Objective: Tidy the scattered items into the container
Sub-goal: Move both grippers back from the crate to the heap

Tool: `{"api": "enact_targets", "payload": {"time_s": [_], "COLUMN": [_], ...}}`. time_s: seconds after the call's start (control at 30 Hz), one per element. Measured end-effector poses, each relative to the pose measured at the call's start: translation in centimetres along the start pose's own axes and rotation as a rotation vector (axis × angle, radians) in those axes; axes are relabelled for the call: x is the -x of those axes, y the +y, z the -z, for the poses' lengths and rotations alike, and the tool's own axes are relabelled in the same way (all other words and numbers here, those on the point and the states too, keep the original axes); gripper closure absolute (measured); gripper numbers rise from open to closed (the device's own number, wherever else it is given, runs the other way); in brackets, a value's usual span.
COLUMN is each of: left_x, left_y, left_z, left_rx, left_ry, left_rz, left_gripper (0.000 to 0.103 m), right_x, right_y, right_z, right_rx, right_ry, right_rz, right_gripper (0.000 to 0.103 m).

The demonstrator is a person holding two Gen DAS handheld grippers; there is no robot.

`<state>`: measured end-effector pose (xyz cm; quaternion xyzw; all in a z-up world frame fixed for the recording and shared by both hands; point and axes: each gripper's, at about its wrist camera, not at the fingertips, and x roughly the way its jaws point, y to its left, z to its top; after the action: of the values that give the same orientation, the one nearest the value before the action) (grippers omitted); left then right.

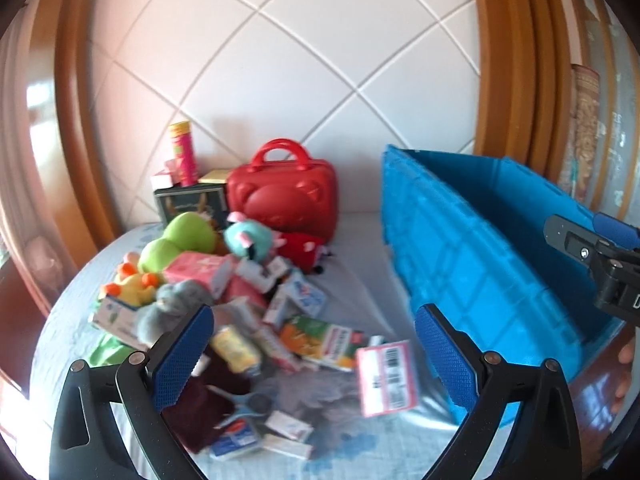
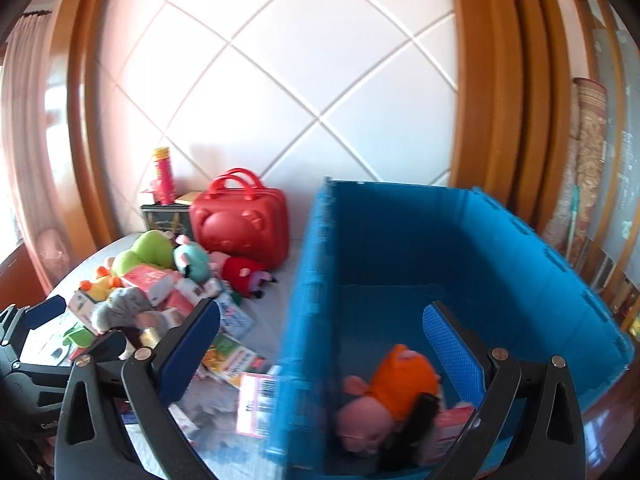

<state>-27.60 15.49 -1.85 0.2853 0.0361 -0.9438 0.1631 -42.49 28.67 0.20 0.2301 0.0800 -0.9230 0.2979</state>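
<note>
A blue plastic crate (image 1: 480,264) stands on the bed at the right; in the right wrist view its inside (image 2: 500,256) holds a pig plush in an orange top (image 2: 394,388) and a pink box (image 2: 452,424). A heap of plush toys and small boxes (image 1: 224,280) lies to its left, with a pink barcode packet (image 1: 386,376) near the crate. My left gripper (image 1: 314,352) is open and empty above the heap's near edge. My right gripper (image 2: 322,348) is open and empty over the crate's left wall.
A red bear-shaped case (image 1: 286,196) and a dark box with a pink tube (image 1: 182,152) stand against the quilted headboard (image 1: 304,60). Scissors (image 1: 248,404) and small white boxes lie at the front. Wooden frame posts flank the bed.
</note>
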Motion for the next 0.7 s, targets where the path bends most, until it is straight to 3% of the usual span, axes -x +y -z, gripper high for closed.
{"api": "enact_targets", "payload": {"time_s": [0.2, 0.33, 0.5, 0.7], "left_x": [-1.5, -3.2, -6.2, -10.0], "left_y": [9.0, 13.2, 15.0, 13.8], "left_z": [2.0, 3.7, 6.4, 10.2], "left_rx": [0.018, 0.008, -0.017, -0.026], "left_ry": [0.055, 0.121, 0.222, 0.359], "left_rz": [-0.05, -0.05, -0.013, 0.019], "left_gripper": [0.001, 0.001, 0.001, 0.005], "right_x": [-2.1, -3.6, -6.2, -10.1], "right_y": [8.2, 12.2, 15.2, 15.9], "right_z": [0.7, 2.4, 5.6, 9.5], "right_rx": [0.026, 0.011, 0.003, 0.037], "right_ry": [0.042, 0.095, 0.201, 0.361], "right_rz": [-0.057, -0.075, -0.064, -0.063], "right_gripper": [0.0, 0.0, 0.0, 0.0]}}
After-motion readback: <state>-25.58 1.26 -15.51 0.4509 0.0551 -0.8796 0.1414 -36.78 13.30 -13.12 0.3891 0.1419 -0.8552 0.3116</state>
